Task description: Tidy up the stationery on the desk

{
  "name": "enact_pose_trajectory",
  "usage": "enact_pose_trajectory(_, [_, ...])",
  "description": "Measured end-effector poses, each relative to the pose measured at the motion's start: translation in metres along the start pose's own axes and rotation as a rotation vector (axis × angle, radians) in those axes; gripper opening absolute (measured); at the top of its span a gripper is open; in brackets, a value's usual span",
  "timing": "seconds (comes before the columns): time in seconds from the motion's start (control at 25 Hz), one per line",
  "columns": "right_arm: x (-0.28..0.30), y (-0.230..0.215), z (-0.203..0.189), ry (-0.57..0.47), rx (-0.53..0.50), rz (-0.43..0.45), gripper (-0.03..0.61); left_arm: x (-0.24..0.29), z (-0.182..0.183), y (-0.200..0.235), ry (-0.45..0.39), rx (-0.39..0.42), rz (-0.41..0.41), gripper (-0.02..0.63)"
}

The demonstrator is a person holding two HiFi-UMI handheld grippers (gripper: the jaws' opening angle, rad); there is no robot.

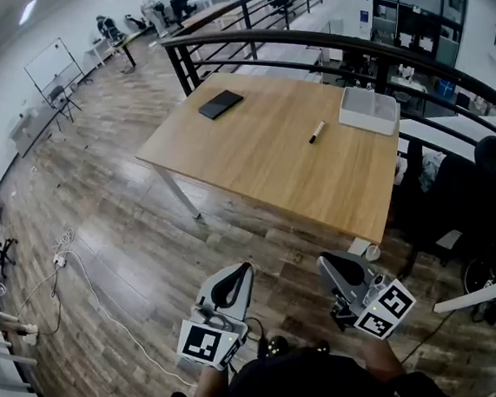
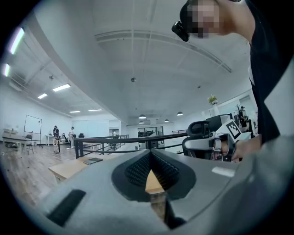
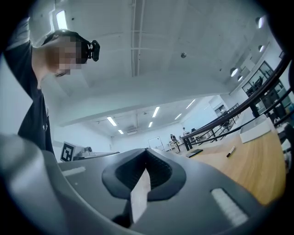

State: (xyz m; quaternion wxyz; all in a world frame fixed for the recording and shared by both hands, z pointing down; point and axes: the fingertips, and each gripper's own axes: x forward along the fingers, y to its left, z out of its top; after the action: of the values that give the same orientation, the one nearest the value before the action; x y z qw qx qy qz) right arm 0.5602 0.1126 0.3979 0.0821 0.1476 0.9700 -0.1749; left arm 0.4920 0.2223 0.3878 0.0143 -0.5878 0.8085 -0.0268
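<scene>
Presently my left gripper (image 1: 242,269) and my right gripper (image 1: 330,263) are both clenched tight on nothing, held over the dark wood-plank floor (image 1: 138,252), well apart from the light wooden rectangular desk (image 1: 260,160) at my twelve o'clock. On that desk a flat black rectangular pad (image 1: 220,104) lies toward ten o'clock, a black-and-white marker pen (image 1: 316,132) near one o'clock, and a shallow white rectangular tray (image 1: 369,110) at the two o'clock corner.
</scene>
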Motion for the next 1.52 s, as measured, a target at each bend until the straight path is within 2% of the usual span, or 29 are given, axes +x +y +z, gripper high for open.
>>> enact_pose_trajectory(0.2, [-0.008,-0.012,0.004,-0.016,0.003,-0.014,0.011,0.009,-0.003,-0.003,0.014,0.011,0.005,-0.002])
enact_pose_trajectory(0.68, [-0.036,-0.034,0.003,0.032,-0.014,-0.014,0.011,0.019,-0.007,-0.026,0.019,-0.008,0.074,-0.002])
enact_pose_trajectory(1.0, [-0.048,-0.045,0.004,0.035,-0.016,-0.004,0.011,0.025,-0.017,-0.035,0.046,-0.007,0.091,-0.002])
enact_pose_trajectory(1.28, [-0.046,-0.061,0.012,0.042,-0.049,-0.039,0.011,0.053,-0.015,-0.027,0.01,-0.029,0.043,-0.002])
enact_pose_trajectory(1.52, [-0.018,-0.071,0.013,0.041,-0.076,-0.06,0.011,0.068,-0.016,0.002,-0.007,-0.03,0.009,-0.002])
